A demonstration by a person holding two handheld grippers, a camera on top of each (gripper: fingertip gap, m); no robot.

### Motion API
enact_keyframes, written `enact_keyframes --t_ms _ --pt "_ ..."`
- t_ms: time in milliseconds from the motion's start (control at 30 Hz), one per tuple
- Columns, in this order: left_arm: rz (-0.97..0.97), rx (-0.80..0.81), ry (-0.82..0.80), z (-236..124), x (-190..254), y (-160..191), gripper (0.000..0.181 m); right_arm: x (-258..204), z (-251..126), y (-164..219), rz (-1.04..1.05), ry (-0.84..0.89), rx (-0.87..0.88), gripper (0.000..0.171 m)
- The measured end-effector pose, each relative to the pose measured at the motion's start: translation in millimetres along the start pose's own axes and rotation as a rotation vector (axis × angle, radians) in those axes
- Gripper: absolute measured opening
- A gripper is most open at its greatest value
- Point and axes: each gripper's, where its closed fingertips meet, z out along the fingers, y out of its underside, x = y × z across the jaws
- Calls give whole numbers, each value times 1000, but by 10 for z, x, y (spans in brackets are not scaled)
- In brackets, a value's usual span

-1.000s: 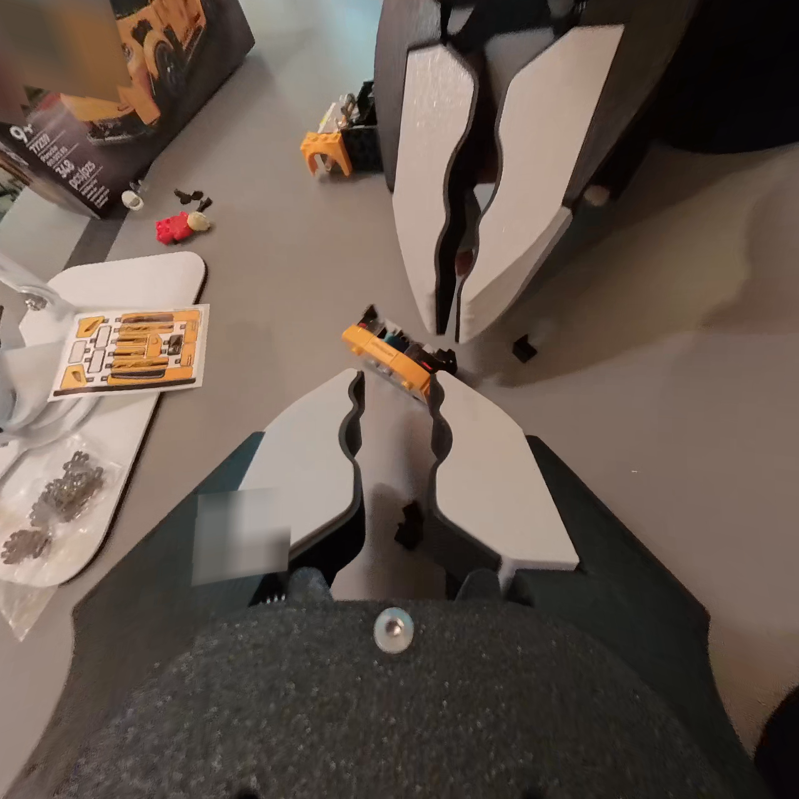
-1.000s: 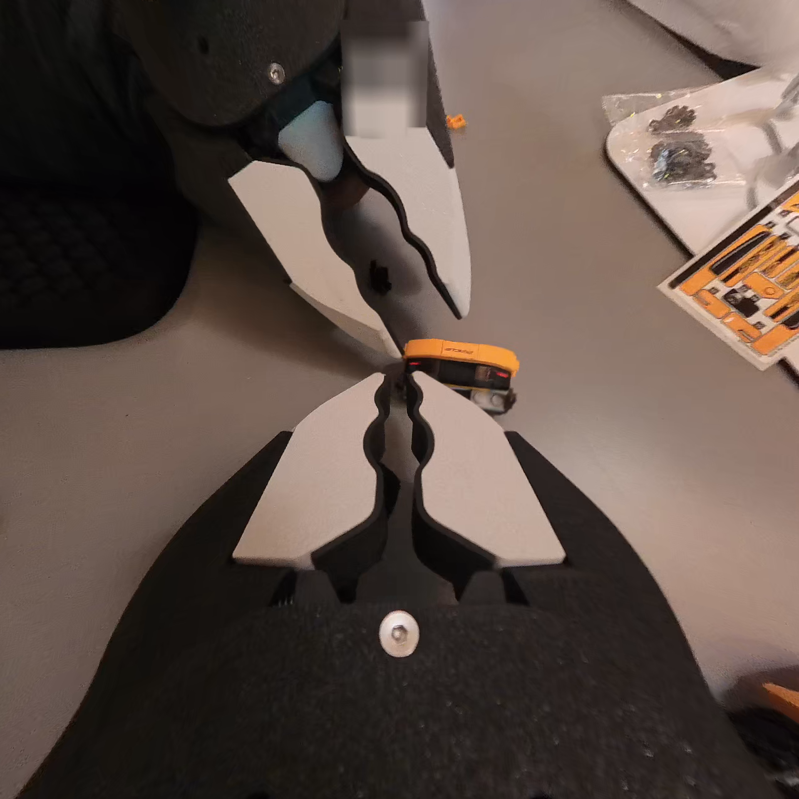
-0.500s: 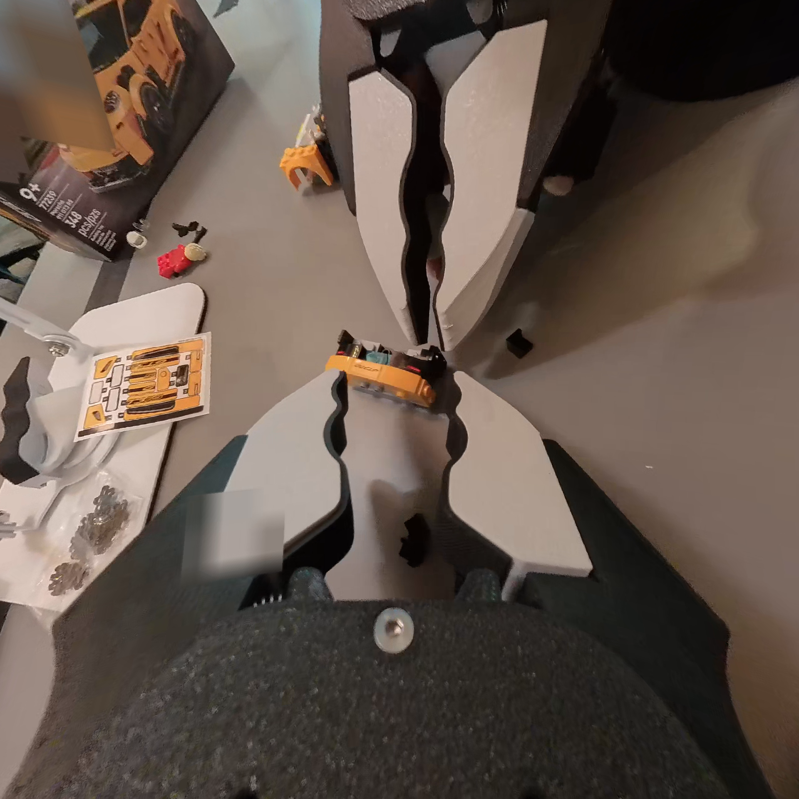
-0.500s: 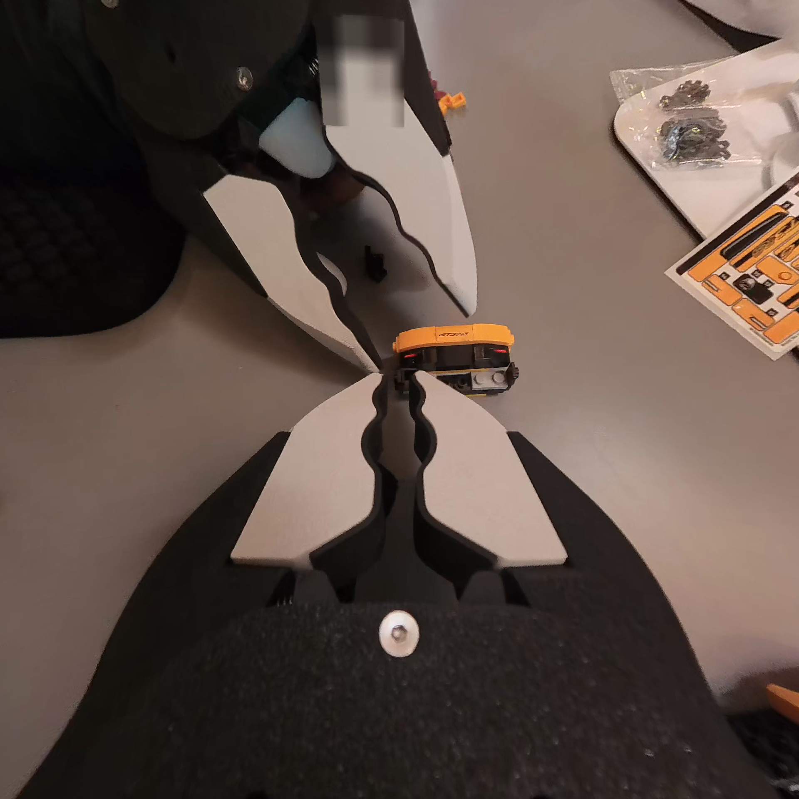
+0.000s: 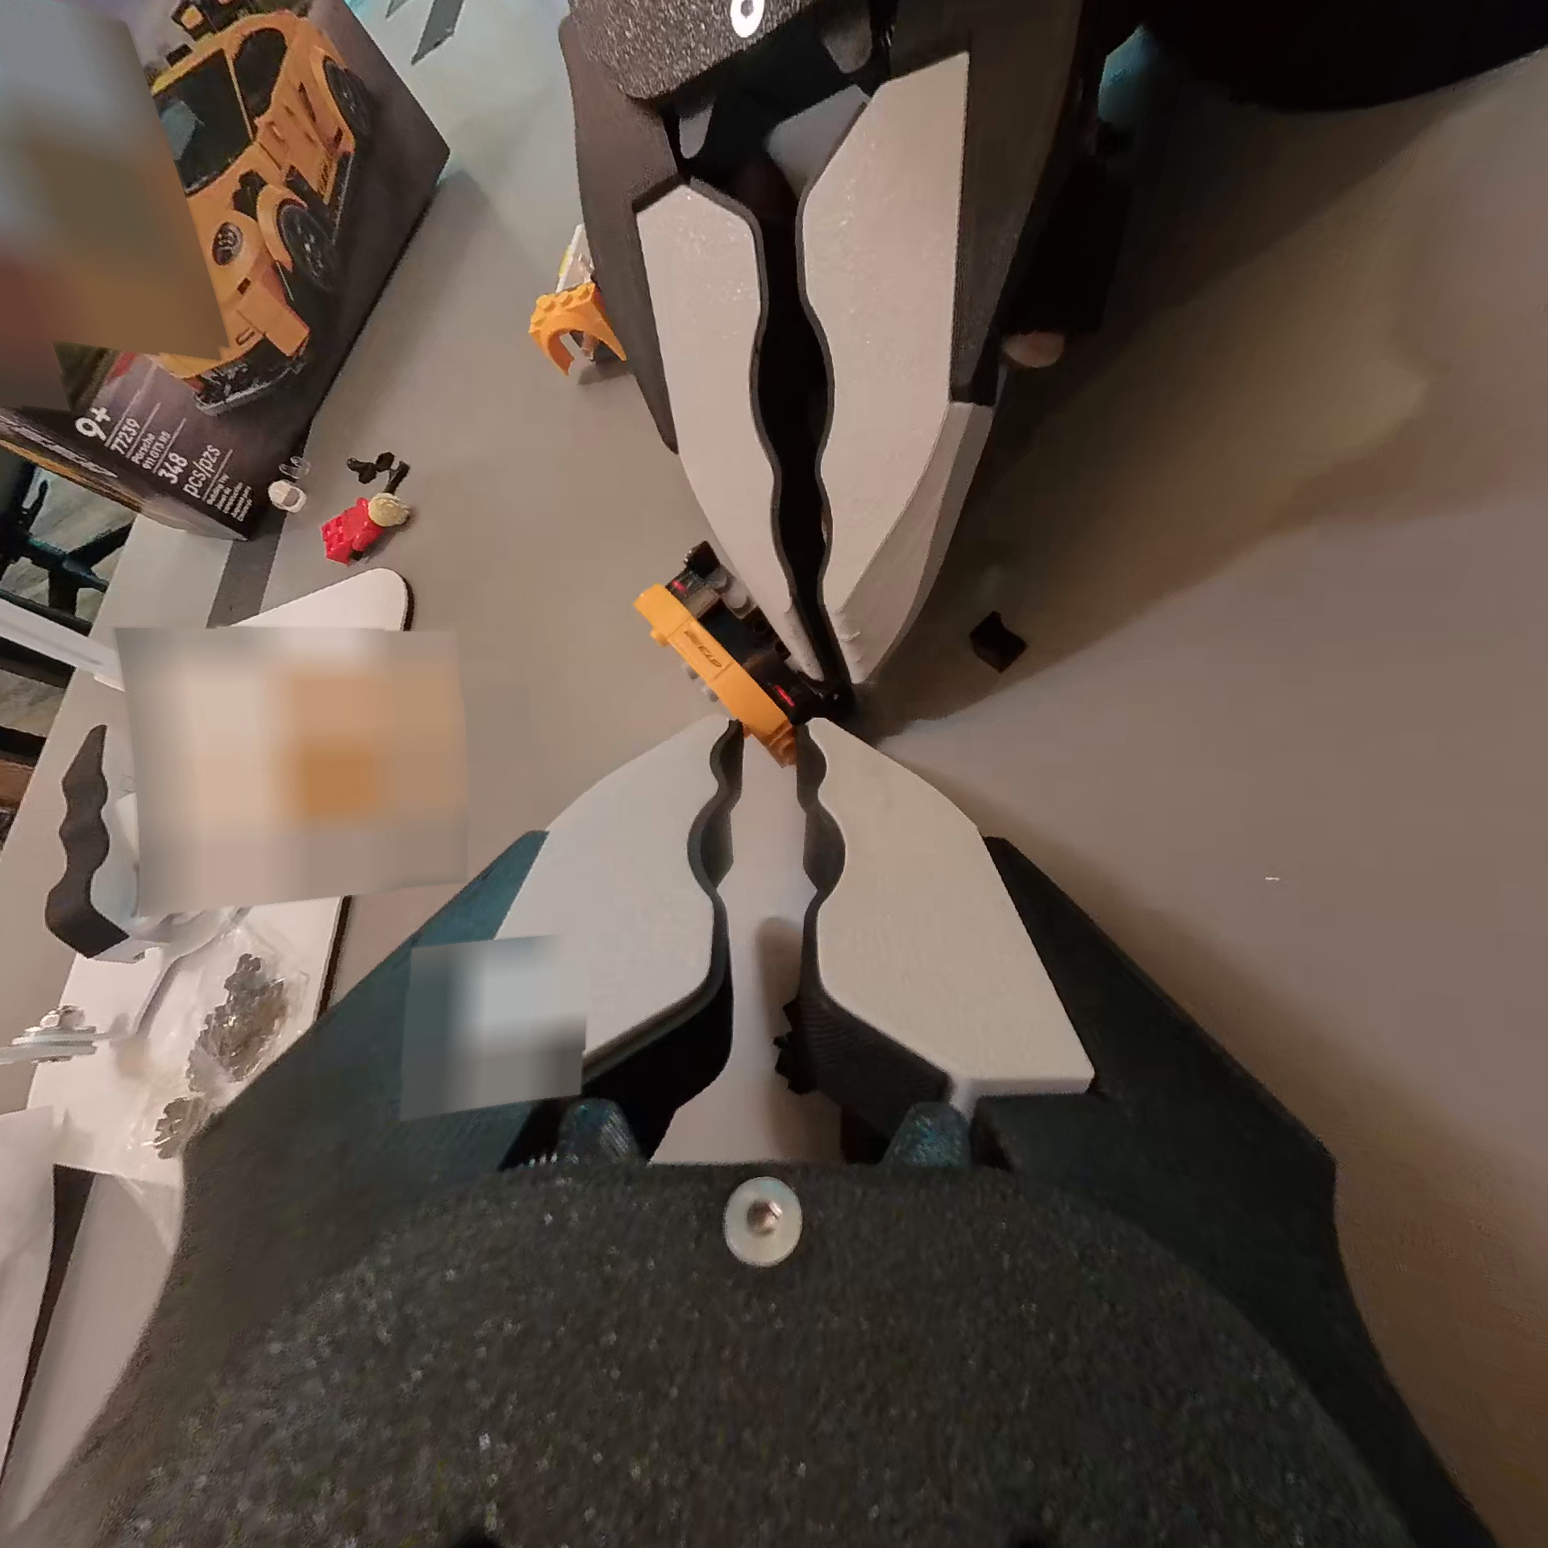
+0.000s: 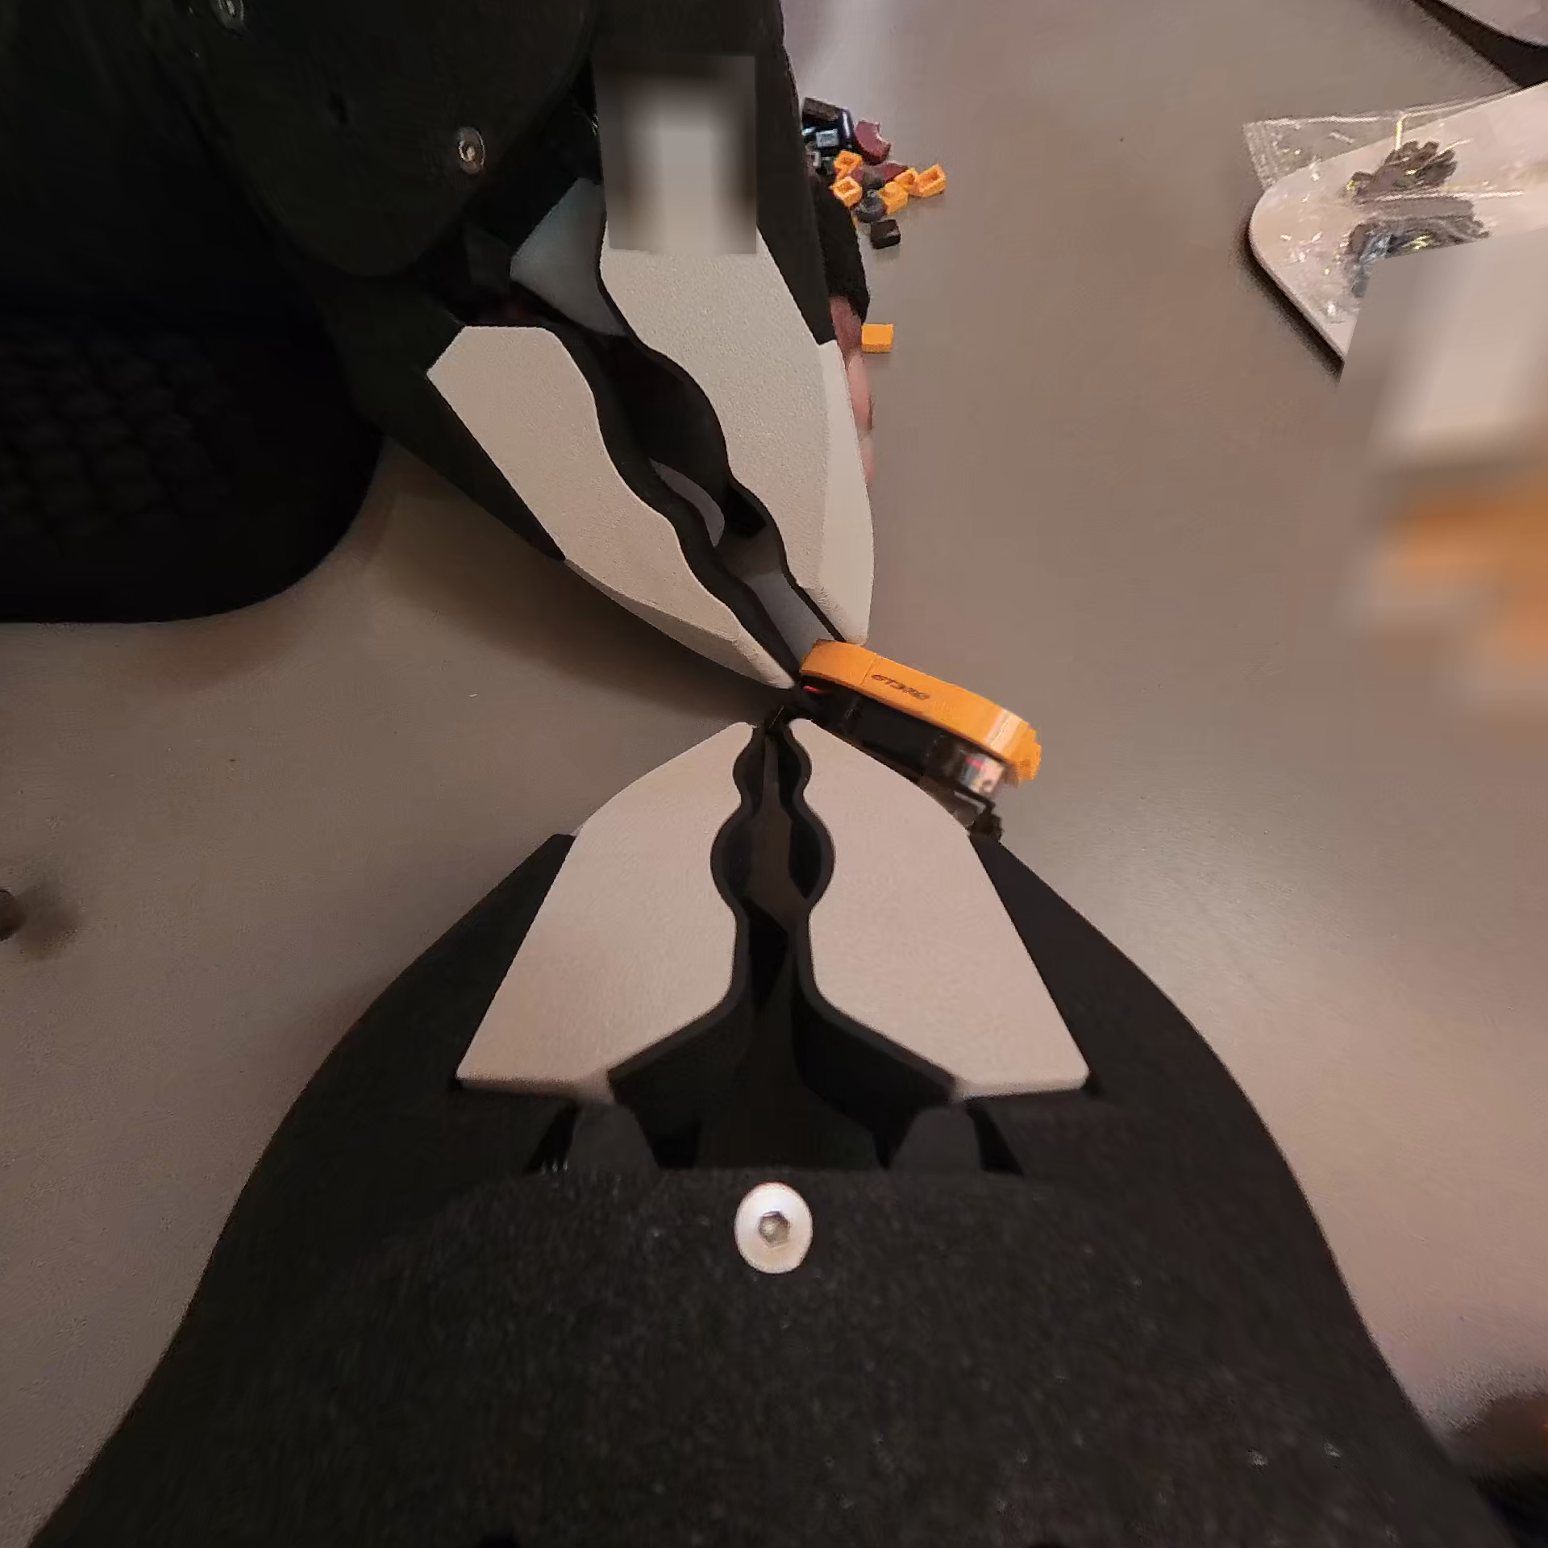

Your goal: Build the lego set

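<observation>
Pinching one end of the orange and black lego assembly (image 5: 727,670), the left gripper (image 5: 766,741) shows a narrow gap between its tips in the left wrist view; opposite, the right gripper (image 5: 825,670) nips the same end, nearly closed. Beyond lie the set's box (image 5: 276,251), an orange arch piece (image 5: 574,322) and a red brick (image 5: 350,529) on the grey table (image 5: 1215,712)

From the right wrist view, the right gripper (image 6: 775,733) grips the assembly's (image 6: 921,704) near corner, and loose orange and dark bricks (image 6: 879,180) sit farther off
</observation>
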Motion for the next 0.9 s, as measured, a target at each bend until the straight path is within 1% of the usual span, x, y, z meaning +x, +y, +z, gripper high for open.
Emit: enact_keyframes --t_ms 167,333,533,700,800,900 --pt "-3 11 0 -2 6 -19 11 -14 1 9 23 -31 5 1" --pt "-6 10 -1 1 8 -18 11 -20 -20 8 185 -117 26 0" --pt "-6 -15 -10 4 -9 23 12 56 -66 -15 348 -162 68 0" --pt "4 -21 -9 -7 -6 31 2 146 -85 -4 442 -164 90 0" --pt "-17 26 21 -19 35 -53 0 112 -96 -37 448 -199 110 0" --pt "-90 59 6 -91 -84 -60 5 108 -110 -56 417 -183 119 0"
